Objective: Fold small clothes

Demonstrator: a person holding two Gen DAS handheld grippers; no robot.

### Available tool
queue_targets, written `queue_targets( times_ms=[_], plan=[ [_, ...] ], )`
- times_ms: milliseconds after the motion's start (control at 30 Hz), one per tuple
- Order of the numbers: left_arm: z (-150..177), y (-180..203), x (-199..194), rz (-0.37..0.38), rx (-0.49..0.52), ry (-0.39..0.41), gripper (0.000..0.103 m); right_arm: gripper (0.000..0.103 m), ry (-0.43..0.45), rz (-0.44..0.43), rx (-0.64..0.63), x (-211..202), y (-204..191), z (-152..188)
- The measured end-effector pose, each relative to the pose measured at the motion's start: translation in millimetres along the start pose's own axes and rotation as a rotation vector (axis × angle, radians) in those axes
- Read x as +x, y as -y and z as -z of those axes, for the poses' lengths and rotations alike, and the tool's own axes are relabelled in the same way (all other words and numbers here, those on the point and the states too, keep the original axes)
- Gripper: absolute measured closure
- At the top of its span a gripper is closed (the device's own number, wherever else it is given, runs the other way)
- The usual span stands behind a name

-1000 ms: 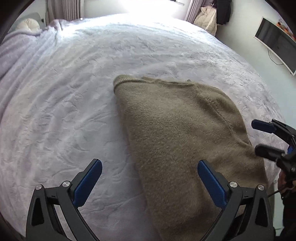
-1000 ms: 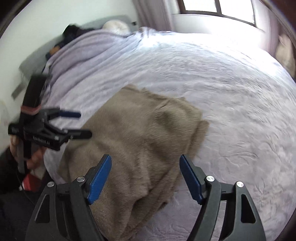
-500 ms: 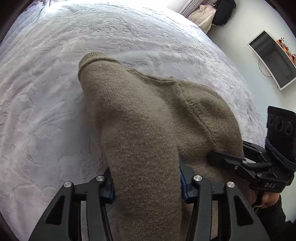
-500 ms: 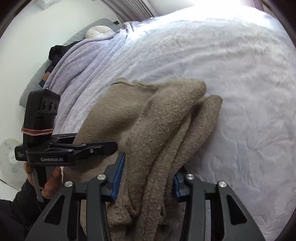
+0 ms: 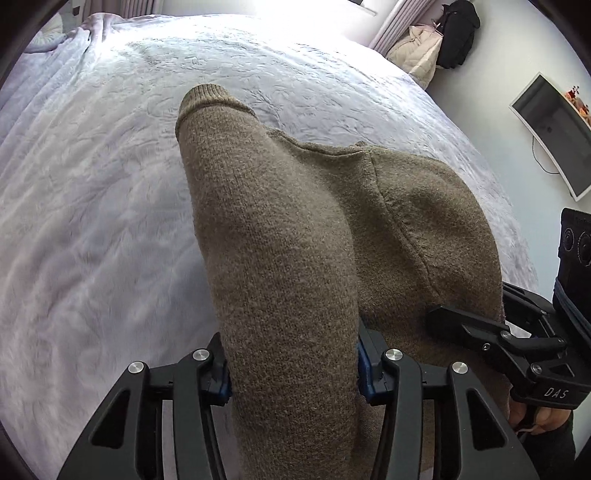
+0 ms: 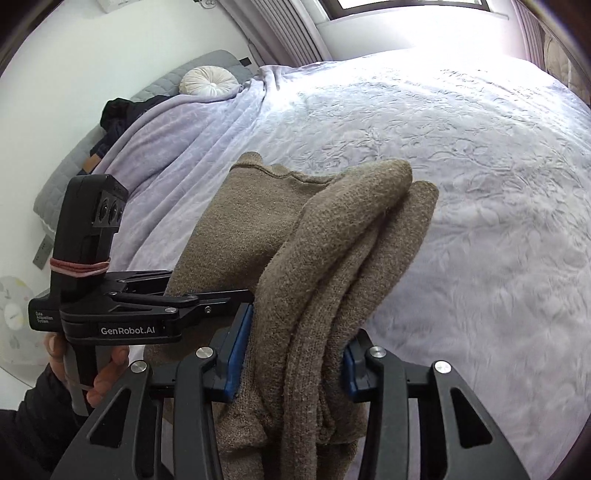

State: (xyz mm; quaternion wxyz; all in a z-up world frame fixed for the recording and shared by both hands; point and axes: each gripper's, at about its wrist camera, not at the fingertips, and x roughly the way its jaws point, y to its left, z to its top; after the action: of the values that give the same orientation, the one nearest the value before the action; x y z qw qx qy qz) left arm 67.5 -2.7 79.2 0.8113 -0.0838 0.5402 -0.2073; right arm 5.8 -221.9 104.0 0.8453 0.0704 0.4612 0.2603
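Sweater [image 5: 295, 258] clamped in left tongs [image 5: 293, 369] and right tongs [image 6: 291, 354]

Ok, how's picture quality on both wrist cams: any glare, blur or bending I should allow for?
Left wrist: window glare washes out the far bedspread; the sweater stays sharp; the fisheye bows the wall screen. Right wrist: the window is overexposed, the knit is crisp, dark vignette fills the corners.
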Motion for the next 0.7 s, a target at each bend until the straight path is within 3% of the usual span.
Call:
queue_targets(
  times_ms=[233, 300, 367, 500, 600, 700],
  plan=[
    [-33.8, -23.8, 51.7, 0.004, -0.060, -0.064, 0.051, 0.058, -0.038, 0.028, 0.096, 44.7, 44.3, -26.0],
    [-34.5, -26.1, 59.2, -0.005, -0.052, -0.067, 0.040, 0.055, -0.051, 0.029, 0.124, 54.0, 57.0, -25.5],
    [-32.6, -28.7, 62.3, -0.030, -0.045, -0.066, 0.014, 0.039, -0.079, 0.021, 0.169, 61.7, 71.5, -23.0],
    [-25.2, -38.5, 55.5, -0.038, -0.046, -0.063, 0.009, 0.033, -0.089, 0.036, 0.212, 54.8, 86.4, -15.7],
    [-16.6, -38.7, 30.1, -0.103, -0.009, 0.001, 0.009, 0.033, -0.030, 0.155, 0.120, 26.2, 67.9, -15.7],
    [-10.1, -27.1, 1.7, -0.240, 0.083, 0.106, 0.009, 0.033, 0.036, 0.258, -0.099, -3.1, 22.2, -14.6]
  ],
)
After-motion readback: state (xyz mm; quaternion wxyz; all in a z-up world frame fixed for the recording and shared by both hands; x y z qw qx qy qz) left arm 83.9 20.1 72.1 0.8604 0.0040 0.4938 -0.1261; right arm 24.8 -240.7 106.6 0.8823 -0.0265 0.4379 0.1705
